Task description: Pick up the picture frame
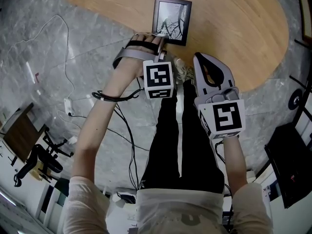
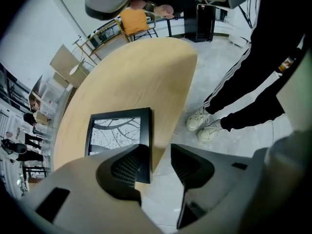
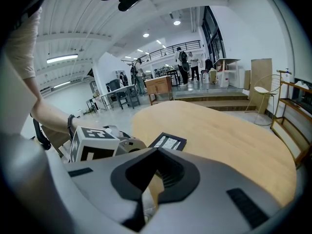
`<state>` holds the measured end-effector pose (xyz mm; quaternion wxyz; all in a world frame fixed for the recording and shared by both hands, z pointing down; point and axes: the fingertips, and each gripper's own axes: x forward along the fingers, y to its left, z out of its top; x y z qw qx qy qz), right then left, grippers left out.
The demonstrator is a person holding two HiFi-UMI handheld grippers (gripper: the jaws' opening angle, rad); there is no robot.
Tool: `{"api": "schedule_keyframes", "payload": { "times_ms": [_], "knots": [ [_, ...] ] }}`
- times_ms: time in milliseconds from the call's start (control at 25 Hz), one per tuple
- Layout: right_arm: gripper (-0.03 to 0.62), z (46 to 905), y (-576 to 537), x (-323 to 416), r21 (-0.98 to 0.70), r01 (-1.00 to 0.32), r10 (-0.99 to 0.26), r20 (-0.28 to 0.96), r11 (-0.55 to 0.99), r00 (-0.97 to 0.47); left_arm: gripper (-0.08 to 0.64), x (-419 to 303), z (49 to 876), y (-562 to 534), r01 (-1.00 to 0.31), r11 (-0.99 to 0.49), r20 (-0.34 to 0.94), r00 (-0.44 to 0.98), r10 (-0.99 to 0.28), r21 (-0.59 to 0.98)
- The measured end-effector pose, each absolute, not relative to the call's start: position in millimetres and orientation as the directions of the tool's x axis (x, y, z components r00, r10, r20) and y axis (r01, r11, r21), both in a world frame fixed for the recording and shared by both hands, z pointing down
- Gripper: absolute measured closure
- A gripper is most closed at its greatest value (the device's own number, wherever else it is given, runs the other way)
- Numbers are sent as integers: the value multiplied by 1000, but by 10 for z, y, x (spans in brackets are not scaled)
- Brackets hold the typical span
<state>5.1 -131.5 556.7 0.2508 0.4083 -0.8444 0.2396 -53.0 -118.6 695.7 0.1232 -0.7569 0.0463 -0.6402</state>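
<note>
Black rectangular picture frame (image 1: 171,21) enclosing a grey-and-white print of dark branches; pale wooden round-ended table (image 1: 234,28) with fine straight grain; grey marbled stone floor (image 1: 44,38); light grey left gripper (image 2: 160,147) with black ribbed pads; white marker cube (image 1: 158,79) printed with black squares; black trousers (image 1: 168,145) with a white side stripe.

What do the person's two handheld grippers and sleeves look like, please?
Both are grey moulded shells, left gripper and right gripper alike, with black ribbed pads; each carries a white cube with black square markers. A black strap crosses the left hand and a black cord loops that wrist. The sleeves are short and pale beige.
</note>
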Motion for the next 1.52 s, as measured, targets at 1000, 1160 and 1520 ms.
{"api": "schedule_keyframes", "payload": {
  "times_ms": [1000, 1160, 1520],
  "knots": [
    [589, 5014, -1579, -2, -156, -820, -619, 583, 551, -526, 480, -541, 6205, -1345, -101, -918, 877, 273, -396, -383],
    [589, 4665, -1654, 100, -137, -835, -668, 538, 533, -514, 480, -508, 5733, -1493, -165, -885, 840, 278, -465, -435],
    [589, 2841, -2248, 186, -101, -863, -812, 299, 495, -501, 480, -629, 3695, -2291, -487, -697, 653, 293, -698, -527]
  ]
}}
